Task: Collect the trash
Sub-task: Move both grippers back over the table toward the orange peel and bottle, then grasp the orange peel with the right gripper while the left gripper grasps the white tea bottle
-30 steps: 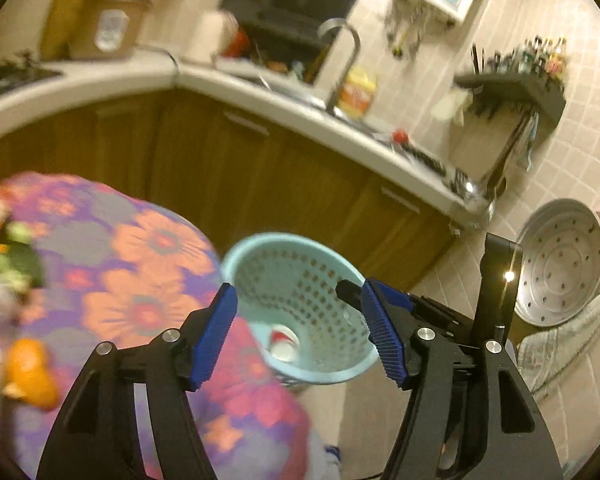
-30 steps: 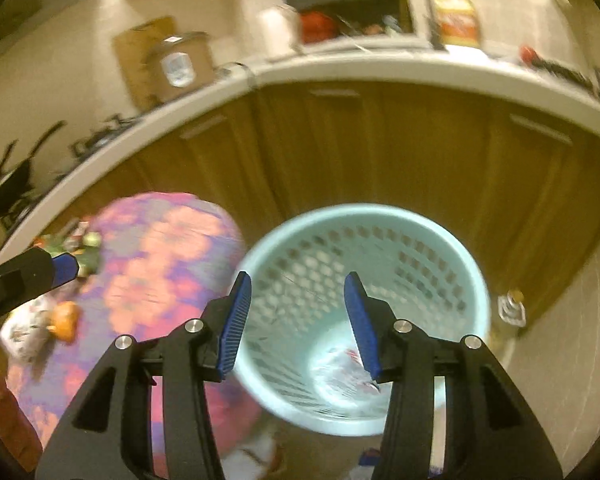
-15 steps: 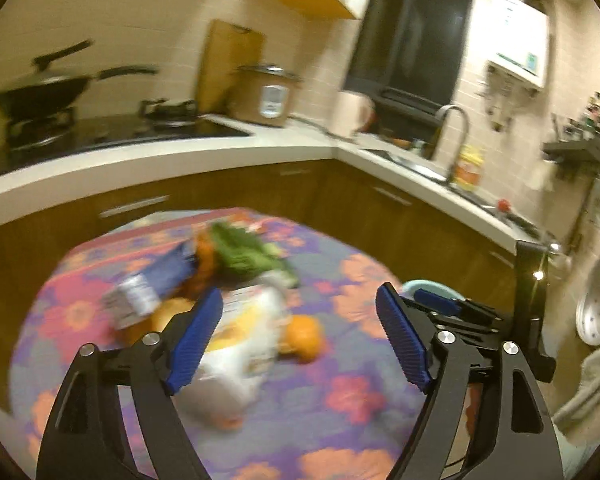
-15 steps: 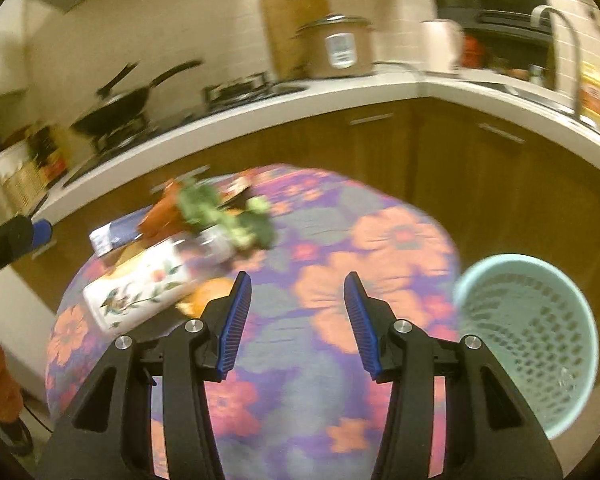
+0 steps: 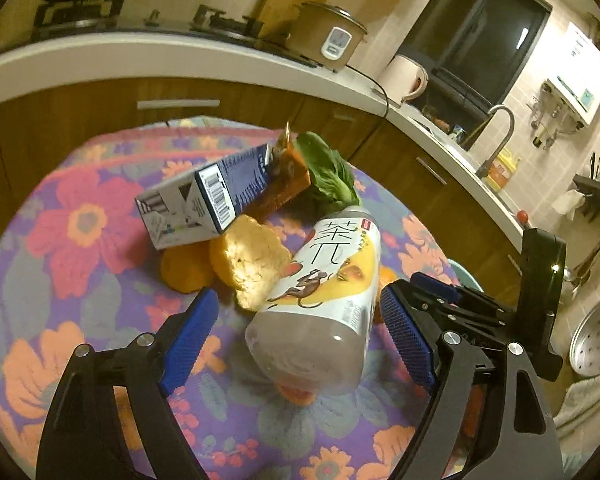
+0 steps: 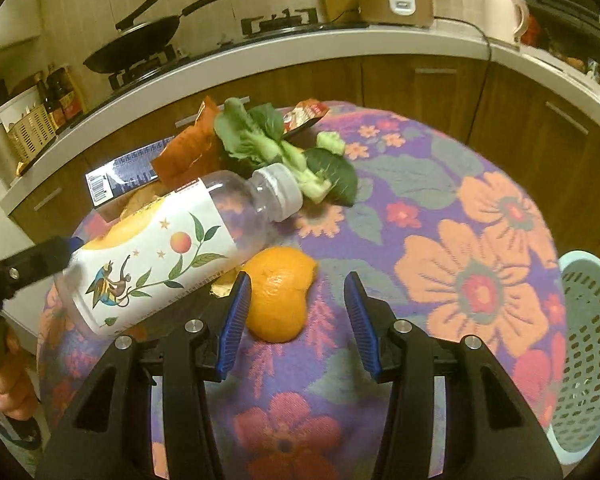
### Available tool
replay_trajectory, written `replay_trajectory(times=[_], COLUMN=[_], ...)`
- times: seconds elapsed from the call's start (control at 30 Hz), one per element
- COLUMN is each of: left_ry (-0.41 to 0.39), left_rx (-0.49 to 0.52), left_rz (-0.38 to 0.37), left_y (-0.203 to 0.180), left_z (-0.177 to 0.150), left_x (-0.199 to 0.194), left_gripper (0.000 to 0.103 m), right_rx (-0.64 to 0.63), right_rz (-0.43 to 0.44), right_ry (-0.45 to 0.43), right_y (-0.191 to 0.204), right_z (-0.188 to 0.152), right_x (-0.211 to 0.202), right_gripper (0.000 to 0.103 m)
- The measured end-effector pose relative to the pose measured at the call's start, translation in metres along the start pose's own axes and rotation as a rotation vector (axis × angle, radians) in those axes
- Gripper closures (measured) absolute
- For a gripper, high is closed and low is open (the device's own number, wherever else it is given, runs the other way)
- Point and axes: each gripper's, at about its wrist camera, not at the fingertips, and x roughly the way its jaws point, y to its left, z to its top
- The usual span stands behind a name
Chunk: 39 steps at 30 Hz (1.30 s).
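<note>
An empty plastic tea bottle (image 5: 324, 292) lies on the flowered tablecloth (image 5: 76, 240), also in the right wrist view (image 6: 168, 248). My left gripper (image 5: 296, 340) is open, its jaws on either side of the bottle's base. My right gripper (image 6: 296, 316) is open around a piece of orange peel (image 6: 280, 296). More peel (image 5: 248, 264), a blue and white carton (image 5: 204, 196), an orange wrapper (image 6: 188, 148) and green leaves (image 6: 284, 148) lie in a pile behind.
A light blue perforated trash basket (image 6: 592, 360) stands on the floor off the table's right edge. A kitchen counter (image 6: 300, 48) with a wok, rice cooker and kettle curves behind the table. A steamer tray (image 5: 596, 344) leans at the right.
Both grippers swung from above the basket to the table and closed in on the pile. The left now straddles the bottle; the right now straddles the orange peel.
</note>
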Motion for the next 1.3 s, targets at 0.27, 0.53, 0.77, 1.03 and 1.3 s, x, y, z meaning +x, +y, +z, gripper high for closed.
replay_trajectory(times=[0.27, 0.53, 0.77, 1.03, 1.3], left_ry=[0.061, 0.090, 0.049, 0.157, 0.172], left_rx=[-0.042, -0.036, -0.022, -0.021, 0.033], left_rz=[-0.041, -0.069, -0.039, -0.076, -0.030], left_y=[0.002, -0.005, 0.007, 0.002, -0.019], left_z=[-0.001, -0.007, -0.001, -0.001, -0.009], left_x=[0.024, 0.028, -0.003, 0.031, 0.040], left_gripper=[0.023, 0.029, 0.027, 0.027, 0.040], right_rx=[0.002, 0.016, 0.024, 0.009, 0.009], right_rz=[0.032, 0.051, 0.061, 0.063, 0.054], right_ry=[0.049, 0.069, 0.082, 0.098, 0.040], right_y=[0.004, 0.002, 0.000, 0.005, 0.000], right_z=[0.008, 0.009, 0.009, 0.008, -0.002], right_x=[0.019, 0.025, 0.026, 0.027, 0.001], right_gripper=[0.058, 0.058, 0.058, 0.074, 0.089])
